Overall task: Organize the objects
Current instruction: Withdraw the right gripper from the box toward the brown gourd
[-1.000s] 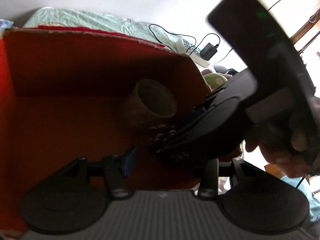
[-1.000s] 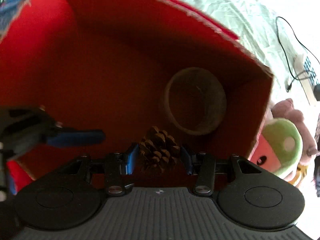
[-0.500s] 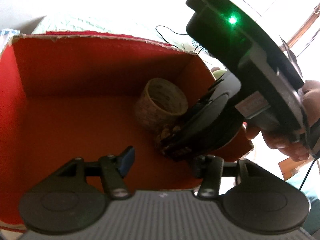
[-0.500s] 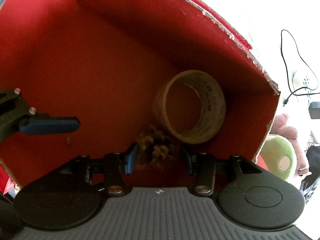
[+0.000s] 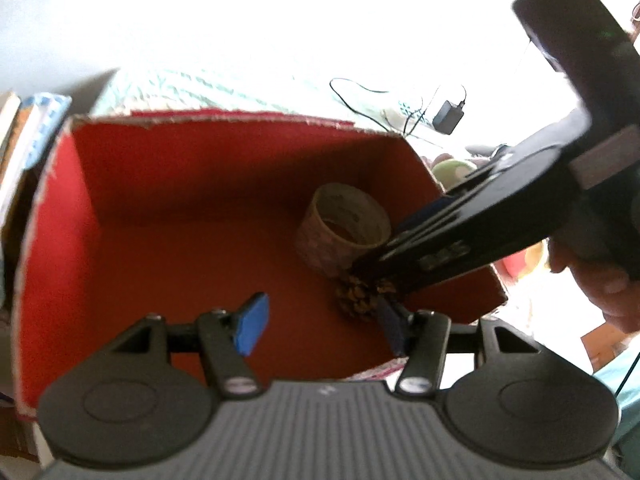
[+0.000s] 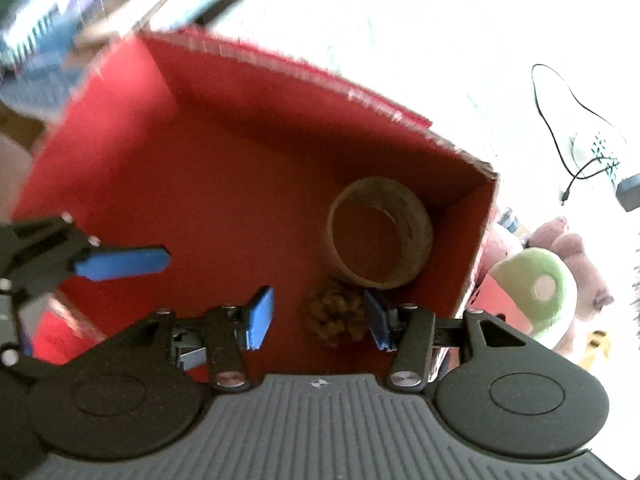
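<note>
Box: a red cardboard box (image 6: 224, 184) with torn, pale rims stands open to both cameras; its floor is bare over the left and middle parts.
Tape roll: a brown cardboard roll of tape (image 6: 380, 238) lies on its flat side in the far right corner of the box, near the right wall, its hollow core facing up.
Pine cone: a brown scaly pine cone (image 6: 338, 316) rests on the box floor just in front of the tape roll (image 5: 342, 232); whether the two touch cannot be told.
Right tongs: the right tongs (image 6: 320, 320), black with blue pads, are spread wide and released; the pine cone (image 5: 358, 296) sits between the pads, close to the right-hand pad and well clear of the left-hand one.
Left tongs: the left tongs (image 5: 322, 326), also black with blue pads, are released and empty, poised over the near part of the box (image 5: 200, 220); one blue pad shows at the left edge of the right wrist view.
Hand: a hand (image 5: 600, 280) grips the body of the right tool at the right edge of the left wrist view.
Surroundings: a green and red plush toy (image 6: 532, 292) lies outside the right wall of the box; a black cable (image 6: 560, 120) and a dark charger (image 5: 450, 116) lie on a pale, overexposed surface beyond; stacked books (image 6: 60, 20) show blurred at the upper left.
</note>
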A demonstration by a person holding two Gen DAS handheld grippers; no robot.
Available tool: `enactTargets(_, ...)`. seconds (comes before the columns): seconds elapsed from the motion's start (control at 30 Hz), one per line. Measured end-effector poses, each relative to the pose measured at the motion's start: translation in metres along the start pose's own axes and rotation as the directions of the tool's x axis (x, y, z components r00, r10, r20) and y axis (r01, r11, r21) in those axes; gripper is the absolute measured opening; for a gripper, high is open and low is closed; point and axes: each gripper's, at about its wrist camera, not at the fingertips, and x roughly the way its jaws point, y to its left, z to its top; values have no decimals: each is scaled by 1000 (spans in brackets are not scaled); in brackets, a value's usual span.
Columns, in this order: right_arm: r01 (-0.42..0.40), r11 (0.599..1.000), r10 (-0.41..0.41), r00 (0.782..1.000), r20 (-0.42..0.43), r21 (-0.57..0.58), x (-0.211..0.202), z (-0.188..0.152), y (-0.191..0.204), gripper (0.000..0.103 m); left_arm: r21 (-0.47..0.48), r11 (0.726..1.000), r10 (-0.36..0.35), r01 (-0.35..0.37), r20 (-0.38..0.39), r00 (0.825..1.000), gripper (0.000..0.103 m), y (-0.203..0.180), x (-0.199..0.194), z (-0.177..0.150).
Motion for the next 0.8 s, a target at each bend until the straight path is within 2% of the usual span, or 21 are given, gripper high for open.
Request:
enactTargets(0.2, -105, 986, 87, 986, 139, 130, -37, -22, -16, 52, 57, 995, 81, -82, 19, 997, 62, -20, -21, -1)
enactTargets(0.27, -135, 976, 103, 978, 182, 171, -45, -38, -13, 52, 66, 993, 101, -101, 11, 995, 66, -28, -22, -3)
enactTargets(0.37, -174, 961, 124, 966, 229, 215, -66, -56, -28, 52, 81, 988, 131, -130, -11, 991, 67, -39, -23, -6)
enactTargets(0.5, -193, 954, 123, 950, 288, 230, -75, -72, -32, 52, 95, 982, 170, -166, -35, 985, 72, -52, -18, -12)
enactTargets(0.63, -205, 952, 117, 930, 349, 227, -90, -93, -35, 52, 130, 961, 248, -245, -10, 969, 74, -70, -20, -21)
enactTargets(0.8, -253, 935, 135, 901, 412, 248, -95, -120, -44, 52, 137, 955, 267, -265, 6, 964, 73, -87, -28, -26)
